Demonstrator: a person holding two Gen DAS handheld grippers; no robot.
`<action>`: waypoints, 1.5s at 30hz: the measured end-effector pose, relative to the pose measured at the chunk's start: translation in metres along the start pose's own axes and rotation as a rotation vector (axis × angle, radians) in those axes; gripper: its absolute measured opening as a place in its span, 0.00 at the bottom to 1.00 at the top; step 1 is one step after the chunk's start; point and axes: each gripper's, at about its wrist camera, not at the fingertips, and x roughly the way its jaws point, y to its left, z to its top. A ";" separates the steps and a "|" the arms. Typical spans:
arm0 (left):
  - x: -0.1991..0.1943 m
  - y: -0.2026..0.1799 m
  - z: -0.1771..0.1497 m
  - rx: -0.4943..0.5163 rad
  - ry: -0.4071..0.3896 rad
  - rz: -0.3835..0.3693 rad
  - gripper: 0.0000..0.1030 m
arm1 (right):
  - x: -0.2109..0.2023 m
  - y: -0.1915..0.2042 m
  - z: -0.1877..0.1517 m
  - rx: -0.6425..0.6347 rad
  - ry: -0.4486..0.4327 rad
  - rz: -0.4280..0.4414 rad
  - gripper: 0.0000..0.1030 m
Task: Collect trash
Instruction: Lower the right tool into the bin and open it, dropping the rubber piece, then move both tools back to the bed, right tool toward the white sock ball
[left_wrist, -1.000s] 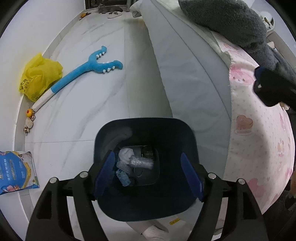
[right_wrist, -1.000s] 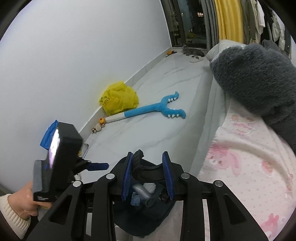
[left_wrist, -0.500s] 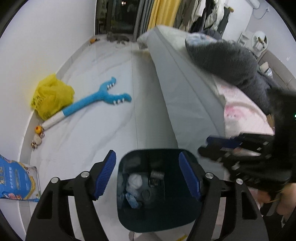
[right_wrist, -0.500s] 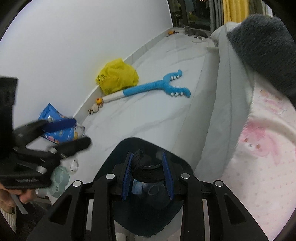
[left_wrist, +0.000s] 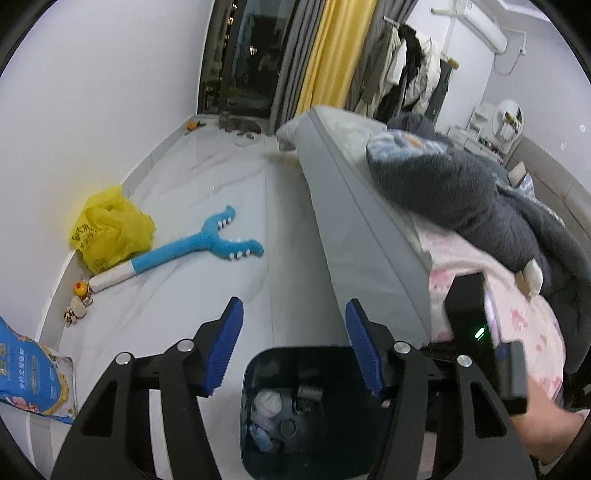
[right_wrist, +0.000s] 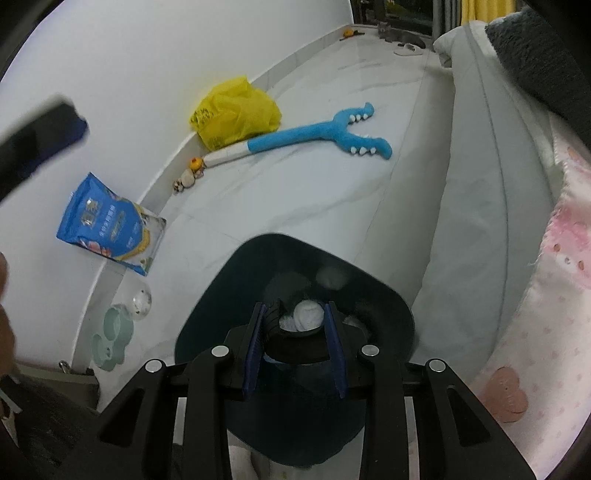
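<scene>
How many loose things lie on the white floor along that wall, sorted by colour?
Blue: 2, the long blue plush forked toy and the blue printed pouch
Yellow: 1, the crumpled yellow plastic bag
Orange: 1, the small orange ball toy
Pale green: 1, the pale green double bowl
Clear: 1, the clear ball
Total: 6

The right gripper (right_wrist: 294, 332) hung over the dark bin (right_wrist: 380, 295), its blue pads clamped on a black object (right_wrist: 295, 345), with a white wad (right_wrist: 308, 314) in the bin beyond. Farther left lay a blue pouch (right_wrist: 107, 229), a yellow bag (right_wrist: 232, 112) and a blue plush toy (right_wrist: 314, 138)
</scene>
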 end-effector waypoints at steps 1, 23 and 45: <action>-0.002 0.000 0.002 -0.004 -0.012 -0.001 0.57 | 0.003 0.001 -0.002 -0.004 0.015 -0.003 0.33; -0.024 -0.052 0.035 0.006 -0.194 -0.056 0.57 | -0.036 0.000 -0.028 -0.051 -0.005 0.062 0.68; -0.004 -0.166 0.047 0.091 -0.237 -0.108 0.64 | -0.149 -0.089 -0.061 0.011 -0.247 -0.049 0.80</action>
